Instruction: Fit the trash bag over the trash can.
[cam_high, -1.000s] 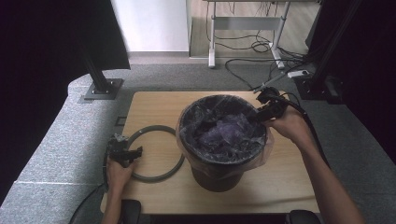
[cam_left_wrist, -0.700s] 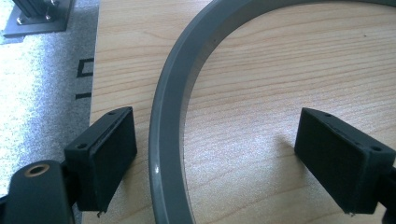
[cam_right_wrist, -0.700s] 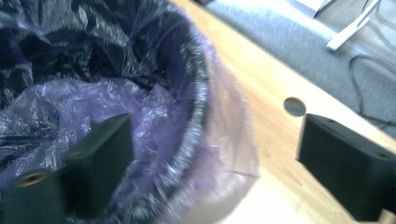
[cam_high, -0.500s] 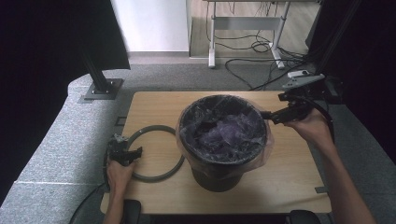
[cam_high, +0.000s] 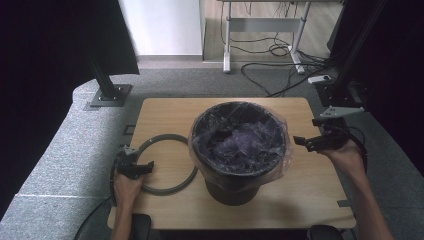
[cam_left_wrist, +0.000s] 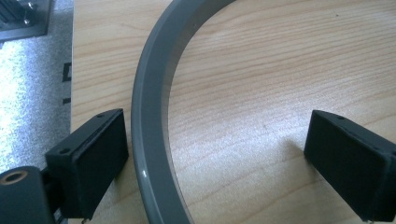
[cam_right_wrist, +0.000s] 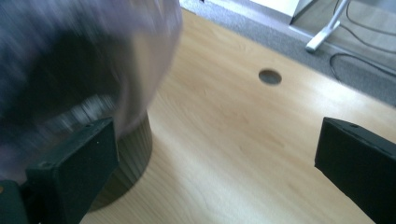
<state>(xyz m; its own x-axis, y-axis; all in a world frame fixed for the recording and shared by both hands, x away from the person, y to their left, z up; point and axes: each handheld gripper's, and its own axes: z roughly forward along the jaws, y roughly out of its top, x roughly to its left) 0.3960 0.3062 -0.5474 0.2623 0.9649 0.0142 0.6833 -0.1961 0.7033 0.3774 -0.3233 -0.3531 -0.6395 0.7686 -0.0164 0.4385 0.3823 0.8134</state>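
Bin (cam_high: 239, 150): mid-table, bag (cam_high: 280, 165) already draped over its rim (looks done to me).
Ring (cam_high: 167, 187): flat on the table left of the bin; I judge it goes on next.
Left gripper (cam_high: 142, 168): jaws just widened, straddling the ring (cam_left_wrist: 152, 116), not squeezing.
Right gripper (cam_high: 304, 142): just opened wide, empty, beside the bin.

High view: soft daylight is coming from the far side, brightening the floor while the left and right edges are staying dark. Bin (cam_high: 239, 150) is casting a shadow toward the table's (cam_high: 310, 200) near edge. Right gripper view: bin (cam_right_wrist: 70, 70) is smearing with motion blur. Left gripper view is staying sharp.
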